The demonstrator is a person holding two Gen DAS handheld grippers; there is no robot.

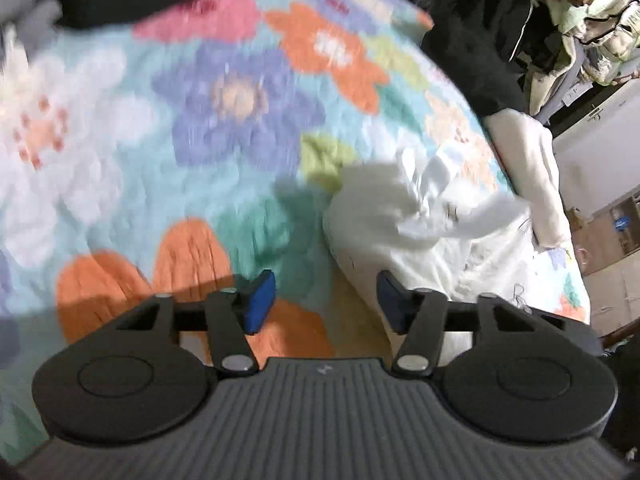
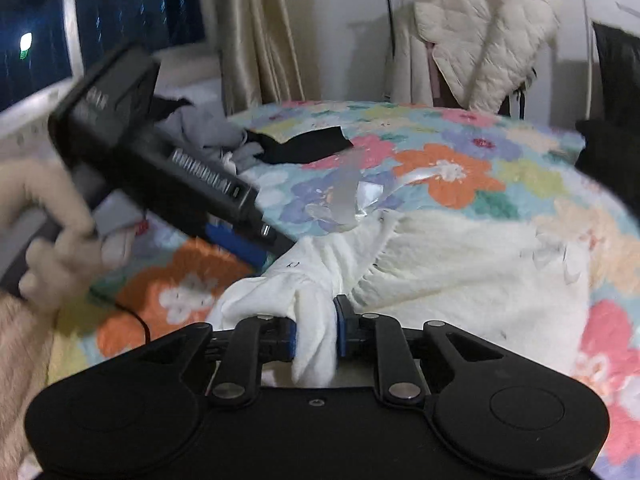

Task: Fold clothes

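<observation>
Now, at the far left of the right wrist view, a person's hand [image 2: 60,248] in a fuzzy beige sleeve [image 2: 24,344] is gripping the handle of the left claw [image 2: 256,254], which is slanting down toward the centre, its blue pads [image 2: 236,246] reaching the edge of a crumpled white cotton garment [image 2: 460,264]. In the left wrist view that left claw [image 1: 326,300] is hanging with its jaws spread apart and nothing between them, above a quilted bedspread printed with orange, purple and pink flowers [image 1: 224,104]; the white garment [image 1: 404,216] is lying bunched at the centre right of that frame, beyond the right-hand pad.

Moving to the lower centre of the right wrist view, the right claw [image 2: 316,332] is clamping a twisted fold of the white garment, with cloth bulging above and below the blue pads. The rest of the garment is spreading rightward over the flowered bedspread [image 2: 448,176]. Behind it, upper centre left, a black piece of clothing [image 2: 304,146] is lying beside a grey one [image 2: 204,130]. At the upper right, a cream quilted jacket [image 2: 480,32] is hanging.
</observation>
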